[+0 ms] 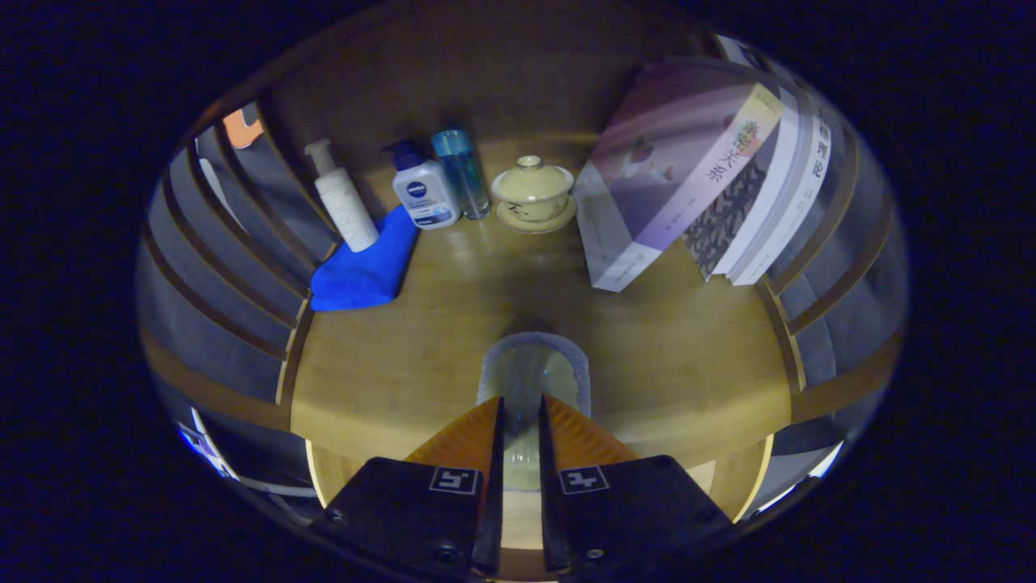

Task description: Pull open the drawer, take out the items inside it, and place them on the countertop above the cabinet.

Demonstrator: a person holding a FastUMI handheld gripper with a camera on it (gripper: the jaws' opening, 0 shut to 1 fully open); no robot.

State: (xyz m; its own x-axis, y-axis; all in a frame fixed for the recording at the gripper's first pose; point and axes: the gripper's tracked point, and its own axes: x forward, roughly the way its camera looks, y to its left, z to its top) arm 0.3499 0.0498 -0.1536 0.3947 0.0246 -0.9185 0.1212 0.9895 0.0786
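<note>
Wooden countertop (421, 356) spreads ahead of me, dimly lit, with a wooden back panel behind it. I count three bottles in a row at the back: a white pump bottle (343, 202), a white bottle with a dark blue pump (422, 190) and a slim clear blue bottle (461, 172). One blue cloth (364, 263) lies below them, one lidded tea bowl (532, 193) sits on its saucer, and about three books (696, 174) lean together beyond it. My gripper (520, 429) has its fingers pinched close on a clear glass (530, 368) (its rim shows just ahead of the tips), resting near the front edge. Open wood lies either side of it. Slatted sides are blurred.
</note>
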